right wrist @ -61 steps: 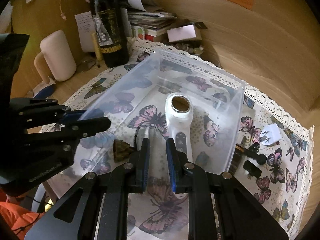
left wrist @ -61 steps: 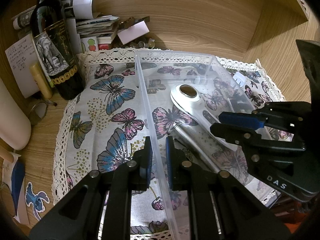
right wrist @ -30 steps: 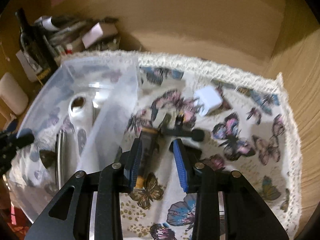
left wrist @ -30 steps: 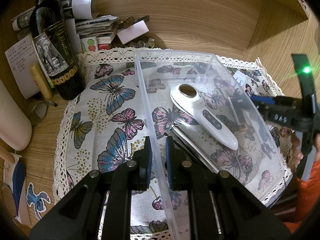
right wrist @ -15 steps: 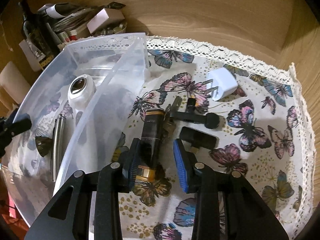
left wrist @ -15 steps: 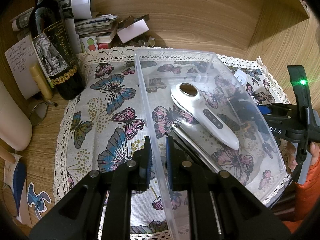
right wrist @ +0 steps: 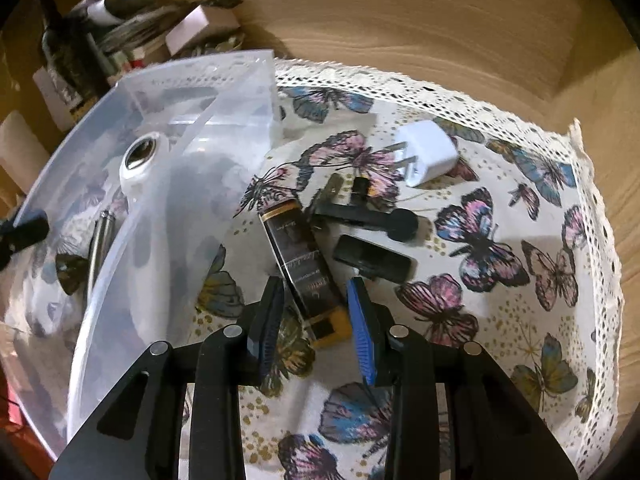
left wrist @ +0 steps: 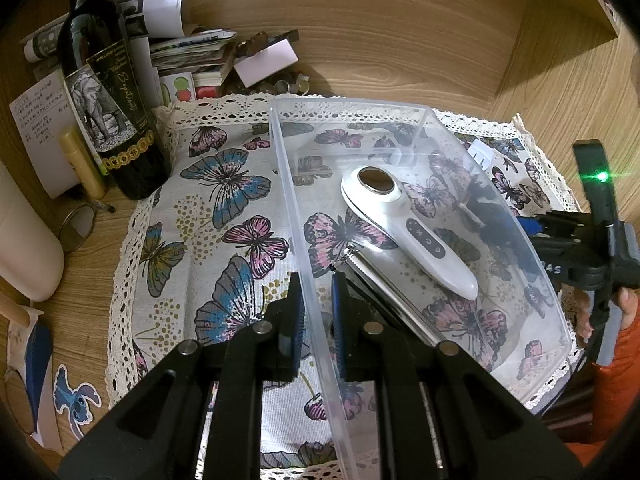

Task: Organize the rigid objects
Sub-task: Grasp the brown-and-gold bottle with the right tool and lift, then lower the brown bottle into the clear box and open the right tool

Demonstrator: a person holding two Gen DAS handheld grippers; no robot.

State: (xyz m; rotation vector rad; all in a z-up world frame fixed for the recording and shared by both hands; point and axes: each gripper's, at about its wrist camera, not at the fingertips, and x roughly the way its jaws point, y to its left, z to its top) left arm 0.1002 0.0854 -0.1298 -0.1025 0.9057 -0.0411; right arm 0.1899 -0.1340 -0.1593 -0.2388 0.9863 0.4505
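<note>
- Your right gripper point(right wrist: 316, 312) has its jaws spread around the near end of the dark gold-capped box point(right wrist: 304, 264), lying just beside the clear bin point(right wrist: 120, 264); centre it, then close.
- Your left gripper point(left wrist: 316, 308) pinches the bin's wall; hold steady.

Wooden desk point(left wrist: 400, 40); butterfly cloth point(left wrist: 224, 216), wine bottle point(left wrist: 108, 92) on it.

Black plastic left gripper point(left wrist: 316, 312) with two flat fingers point(left wrist: 297, 320), blue-padded inside, round silver screws on cut-out arms. Same build on right gripper point(right wrist: 316, 328): bright blue ridged pads, silver screws. Beside the clear box point(left wrist: 496, 216): white lettering, green light on black post, orange sleeve point(left wrist: 616, 380), bare skin.
</note>
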